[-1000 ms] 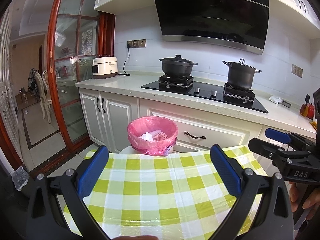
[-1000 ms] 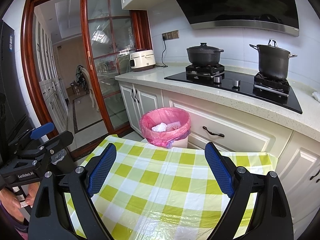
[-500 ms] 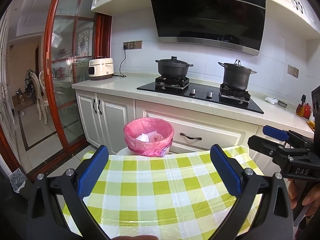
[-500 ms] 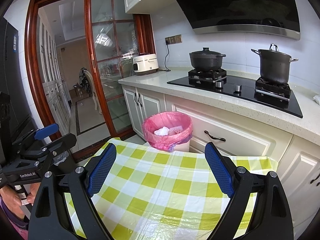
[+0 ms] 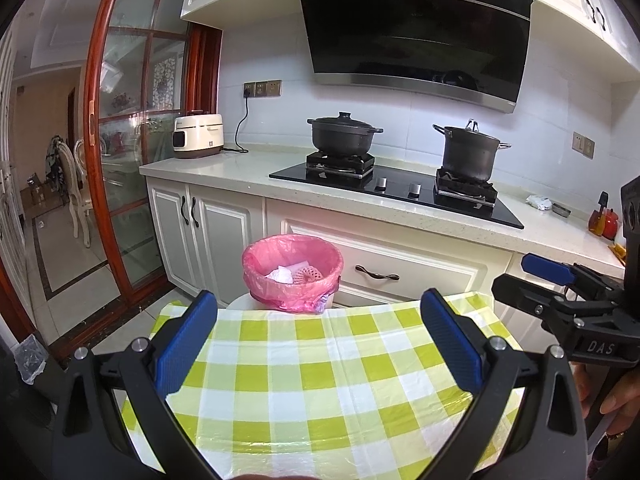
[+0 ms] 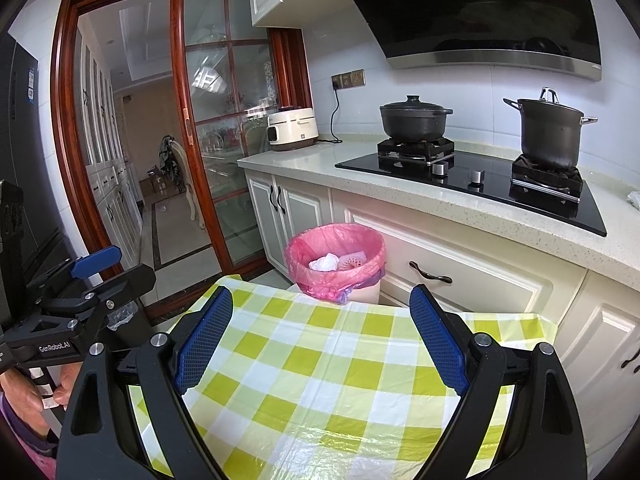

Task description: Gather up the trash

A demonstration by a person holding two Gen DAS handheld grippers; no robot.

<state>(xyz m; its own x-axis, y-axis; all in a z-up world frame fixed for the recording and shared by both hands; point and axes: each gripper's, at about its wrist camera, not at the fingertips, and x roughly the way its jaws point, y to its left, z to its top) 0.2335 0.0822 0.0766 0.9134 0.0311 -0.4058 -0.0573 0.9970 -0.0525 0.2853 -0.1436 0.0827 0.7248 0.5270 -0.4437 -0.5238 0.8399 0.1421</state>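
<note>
Both grippers are held above the tabletop (image 5: pixel 328 380), which is covered by a green-and-white checked cloth, and both point toward the kitchen counter (image 5: pixel 248 172). The left gripper (image 5: pixel 316 344) has its blue pads spread wide with nothing between them. The right gripper (image 6: pixel 320 340) is likewise fully spread and holds nothing.

The trash bin (image 5: pixel 293 276), lined with a pink bag, stands on the floor just beyond the far edge of the tabletop, against the lower cabinets. It contains a crumpled white item (image 6: pixel 325 263) and a pale perforated round object (image 6: pixel 352 259). No loose trash is visible on the cloth in either view.

Change over the last second: in both wrist views the bin sits slightly lower and farther off, and more of the range hood and upper cabinets shows. This indicates that both grippers have been raised and drawn back a little from the far edge of the tabletop. The jaw opening is unchanged, and the contents of the bin are unchanged.

Meaning for the task: the retreat with empty, open jaws is consistent with a completed deposit or a return to a rest pose. With no trash on the tabletop, the collection appears to be at or near its end. A small white wad (image 5: pixel 538 202) lies on the counter to the right of the cooktop (image 5: pixel 396 190); whether it is trash cannot be told.
</note>
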